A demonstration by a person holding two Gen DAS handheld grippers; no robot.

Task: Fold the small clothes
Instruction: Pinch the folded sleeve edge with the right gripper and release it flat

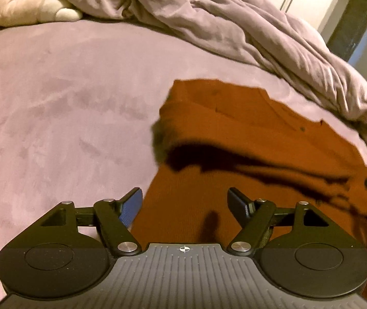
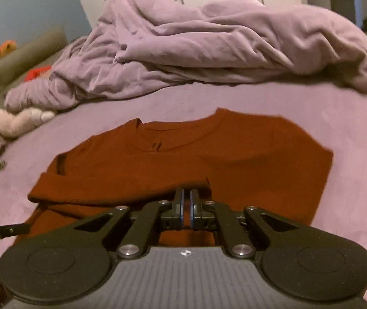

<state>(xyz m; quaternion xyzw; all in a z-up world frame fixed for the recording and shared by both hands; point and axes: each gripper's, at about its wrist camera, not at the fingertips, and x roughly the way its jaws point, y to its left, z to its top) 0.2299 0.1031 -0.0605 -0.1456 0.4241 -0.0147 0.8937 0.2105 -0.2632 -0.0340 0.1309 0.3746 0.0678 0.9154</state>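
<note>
On the bed: largest thing first, smallest last.
Bed sheet (image 2: 312, 118): lilac, flat and bare round the garment, so it serves as the folding surface.
Duvet (image 2: 209, 41): bunched at the far side, probably pushed back to leave that room.
Rust shirt (image 2: 247, 159): spread flat in the middle of the sheet, neckline away from the cameras; one sleeve or side is doubled over the body as a raised fold, so I judge a first fold is in hand.
Plush toy (image 1: 21, 7): near the duvet, well apart from the shirt.
Left gripper (image 1: 184, 206): fingers wide apart, holding nothing, hovering over the shirt's near edge beside the fold.
Right gripper (image 2: 186, 206): blue pads almost together, pinched on the edge of the folded-over cloth, likely to carry it across.
Left gripper's tip, in the right view: dark, low at the left edge.
</note>
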